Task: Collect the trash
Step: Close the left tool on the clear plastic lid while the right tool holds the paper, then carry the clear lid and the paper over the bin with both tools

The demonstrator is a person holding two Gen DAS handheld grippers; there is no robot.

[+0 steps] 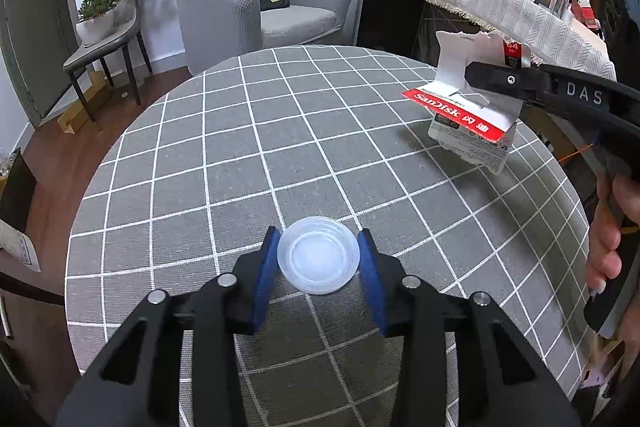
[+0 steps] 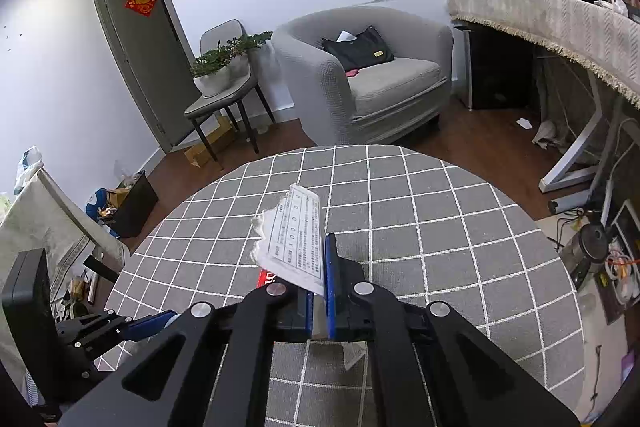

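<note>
A round, translucent plastic lid (image 1: 318, 255) with raised concentric rings is seen lying flat on the round table (image 1: 240, 131), which is covered by a grey cloth checked with white lines. The lid is bracketed by the left gripper (image 1: 318, 255), whose blue pads (image 1: 267, 267) are set against its rim on either side, so that it is clamped at table level. A torn cardboard package (image 1: 470, 107) is held off the table near the far right edge by the right gripper (image 2: 319, 291), whose jaws are pressed together on it. The package is white inside, with a red band bearing white lettering, a dark corner patch and a ragged torn edge; from the right wrist view its back (image 2: 294, 239) is shown printed with fine text and a small grid. A person's hand (image 1: 608, 239) is seen wrapped around the right gripper's handle.
</note>
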